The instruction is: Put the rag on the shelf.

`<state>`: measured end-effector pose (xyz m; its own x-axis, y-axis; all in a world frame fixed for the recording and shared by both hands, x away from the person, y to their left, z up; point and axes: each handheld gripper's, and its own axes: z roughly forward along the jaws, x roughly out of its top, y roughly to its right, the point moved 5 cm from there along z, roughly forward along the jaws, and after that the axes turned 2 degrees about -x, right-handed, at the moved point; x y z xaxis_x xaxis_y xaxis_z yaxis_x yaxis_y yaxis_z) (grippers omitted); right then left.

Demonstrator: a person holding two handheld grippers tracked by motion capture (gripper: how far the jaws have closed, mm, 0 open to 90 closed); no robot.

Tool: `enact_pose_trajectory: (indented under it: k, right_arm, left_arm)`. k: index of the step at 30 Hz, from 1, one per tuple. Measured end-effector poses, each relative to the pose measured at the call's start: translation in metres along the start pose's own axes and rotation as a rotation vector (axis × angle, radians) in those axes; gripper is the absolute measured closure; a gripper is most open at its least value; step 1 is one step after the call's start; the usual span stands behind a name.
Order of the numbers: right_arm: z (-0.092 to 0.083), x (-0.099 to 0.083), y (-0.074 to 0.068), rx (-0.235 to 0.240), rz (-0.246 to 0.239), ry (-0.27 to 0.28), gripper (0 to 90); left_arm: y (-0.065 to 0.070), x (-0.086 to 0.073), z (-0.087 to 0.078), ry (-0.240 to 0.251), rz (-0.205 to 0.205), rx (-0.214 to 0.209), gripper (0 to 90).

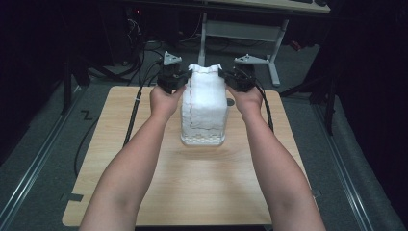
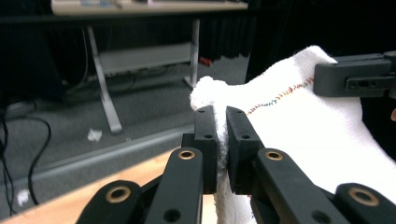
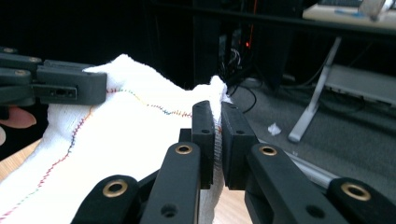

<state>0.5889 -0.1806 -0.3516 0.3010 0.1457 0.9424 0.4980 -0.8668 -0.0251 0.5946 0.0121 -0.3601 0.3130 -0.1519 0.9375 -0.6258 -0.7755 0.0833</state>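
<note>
In the high view, a white towel [image 1: 204,103] hangs above the far half of the wooden table [image 1: 192,187], held up by its two top corners. Its lower edge touches the table, or is very close to it. The left gripper [image 1: 185,79] holds the top left corner and the right gripper [image 1: 225,79] holds the top right corner. The person's forearms come in from the bottom and stand on both sides of the towel. Behind the table there is a grey floor with black cables [image 1: 139,57] and the legs of a white desk [image 1: 240,31].

In the left gripper view, the fingers [image 2: 205,140] are pressed together on a fold of the towel [image 2: 303,126], which spreads away to the right. A coloured stitched line [image 2: 280,95] runs along the cloth. The right gripper [image 2: 327,79] shows at the upper right, at the other corner. To the left, the desk leg [image 2: 105,93] stands on the floor, with a small scrap of paper [image 2: 94,135] near it.

In the right gripper view, the fingers [image 3: 204,140] pinch the towel [image 3: 130,135] edge between them. The left gripper [image 3: 93,86] holds the far corner at the upper left. A desk leg [image 3: 313,102] and another scrap [image 3: 274,127] lie to the right.
</note>
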Motion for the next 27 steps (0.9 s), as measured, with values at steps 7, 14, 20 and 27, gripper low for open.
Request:
enact_pose_trajectory:
  k: [7,14,20,27]
  right_arm:
    - [0.014,-0.021,0.006,-0.005,0.016,-0.07,85.5]
    - [0.019,-0.031,0.011,-0.02,0.036,-0.089,69.9]
    - [0.017,-0.028,0.008,-0.022,0.021,-0.09,65.6]
    - [0.009,-0.032,0.005,-0.035,-0.012,-0.102,61.7]
  left_arm:
    - [-0.004,-0.022,0.015,-0.074,-0.03,-0.009,82.5]
    - [-0.018,-0.027,0.012,-0.061,-0.115,-0.022,55.9]
    - [-0.017,-0.023,0.005,-0.045,-0.107,-0.028,54.2]
    - [-0.006,-0.017,-0.008,-0.023,-0.051,-0.028,49.5]
